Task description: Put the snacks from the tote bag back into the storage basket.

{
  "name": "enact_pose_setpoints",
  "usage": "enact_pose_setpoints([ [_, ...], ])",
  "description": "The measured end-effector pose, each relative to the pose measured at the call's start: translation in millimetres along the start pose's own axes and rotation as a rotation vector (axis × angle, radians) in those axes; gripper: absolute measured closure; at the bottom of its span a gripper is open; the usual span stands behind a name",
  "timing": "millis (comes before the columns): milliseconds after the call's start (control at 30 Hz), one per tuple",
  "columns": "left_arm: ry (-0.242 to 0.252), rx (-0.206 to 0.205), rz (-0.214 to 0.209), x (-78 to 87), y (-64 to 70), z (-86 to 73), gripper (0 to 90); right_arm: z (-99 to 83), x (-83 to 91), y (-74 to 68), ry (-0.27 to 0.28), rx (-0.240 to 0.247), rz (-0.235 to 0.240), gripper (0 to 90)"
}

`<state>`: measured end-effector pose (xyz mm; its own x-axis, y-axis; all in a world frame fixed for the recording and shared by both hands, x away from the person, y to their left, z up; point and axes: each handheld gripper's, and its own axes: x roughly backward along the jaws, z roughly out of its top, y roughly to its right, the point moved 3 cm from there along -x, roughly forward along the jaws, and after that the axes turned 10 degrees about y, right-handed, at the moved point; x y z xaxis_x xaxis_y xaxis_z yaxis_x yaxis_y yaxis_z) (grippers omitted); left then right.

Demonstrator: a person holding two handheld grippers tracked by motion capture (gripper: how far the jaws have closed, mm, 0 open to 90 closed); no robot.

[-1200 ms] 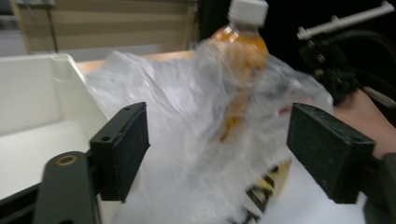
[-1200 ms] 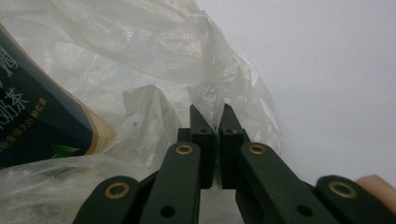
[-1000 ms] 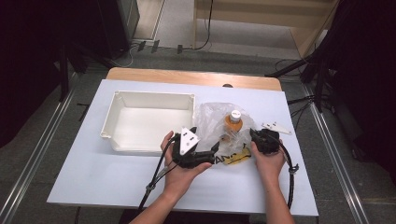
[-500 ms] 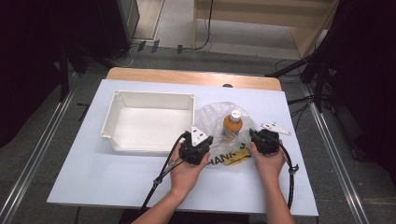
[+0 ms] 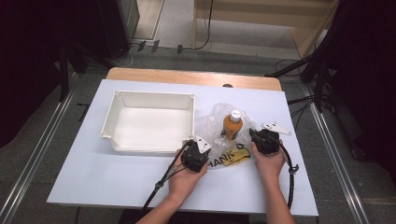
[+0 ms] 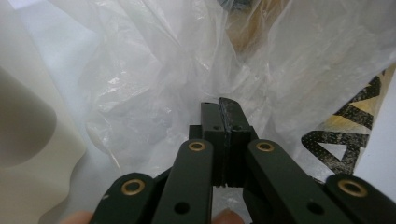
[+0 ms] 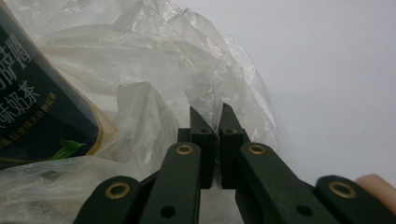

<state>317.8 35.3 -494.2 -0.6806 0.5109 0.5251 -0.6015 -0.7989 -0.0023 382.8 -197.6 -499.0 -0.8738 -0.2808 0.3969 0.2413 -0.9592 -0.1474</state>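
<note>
Both grippers, left gripper (image 5: 201, 150) and right gripper (image 5: 256, 138), clench the plastic bag (image 5: 215, 122) flanking the bottle (image 5: 232, 125); best spread evenly.

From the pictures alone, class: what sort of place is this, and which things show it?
Probably a lab or studio set up for recording. A white table stands between floor rails, cables trail across the floor, and each hand holds a cabled gripper: left gripper, right gripper.

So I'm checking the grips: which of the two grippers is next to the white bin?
The left gripper. It pinches the plastic bag right at the white bin's front corner; the right gripper holds the bag's far side, beyond the bottle.
</note>
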Motion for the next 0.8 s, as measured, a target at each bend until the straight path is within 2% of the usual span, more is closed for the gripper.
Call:
enact_pose_setpoints([
  [100,0.078,0.026,-0.044,11.2,1.7,5.1,72.9,-0.1,0.4,-0.1,0.0,0.002,0.001,90.0],
  [200,0.153,0.034,-0.06,24.0,2.9,14.7,65.8,0.1,0.3,-0.6,0.001,0.005,-0.001,90.0],
  [267,0.194,0.047,-0.061,31.9,2.1,21.8,61.4,0.1,0.4,-0.6,0.001,0.005,-0.001,90.0],
  [300,0.215,0.062,-0.076,34.8,1.8,25.2,58.7,0.0,0.6,-0.7,0.002,0.005,0.0,90.0],
  [367,0.237,0.081,-0.078,39.9,0.6,31.3,53.2,-0.1,0.6,-1.1,0.003,0.007,0.001,90.0],
  [467,0.266,0.112,-0.1,44.6,3.8,38.4,39.4,-0.2,0.8,-1.9,0.002,0.008,-0.002,90.0],
  [533,0.274,0.111,-0.124,45.0,10.8,41.3,30.4,-0.2,0.8,-2.1,0.001,0.009,-0.003,89.9],
  [600,0.264,0.083,-0.119,42.6,18.7,42.4,21.8,-0.2,0.8,-2.2,0.002,0.009,-0.004,89.9],
  [700,0.246,0.055,-0.093,35.1,23.4,40.1,21.3,-0.3,1.2,-2.0,0.003,0.01,-0.002,89.9],
  [733,0.217,0.05,-0.074,29.9,22.7,37.1,26.8,-0.3,1.3,-2.0,0.003,0.011,-0.002,89.9],
  [767,0.185,0.044,-0.061,25.3,21.3,33.8,38.5,-0.4,1.5,-2.0,0.003,0.013,-0.001,89.9],
  [800,0.148,0.031,-0.046,21.1,19.4,29.9,46.5,-0.4,1.5,-1.9,0.005,0.013,0.0,89.9],
])
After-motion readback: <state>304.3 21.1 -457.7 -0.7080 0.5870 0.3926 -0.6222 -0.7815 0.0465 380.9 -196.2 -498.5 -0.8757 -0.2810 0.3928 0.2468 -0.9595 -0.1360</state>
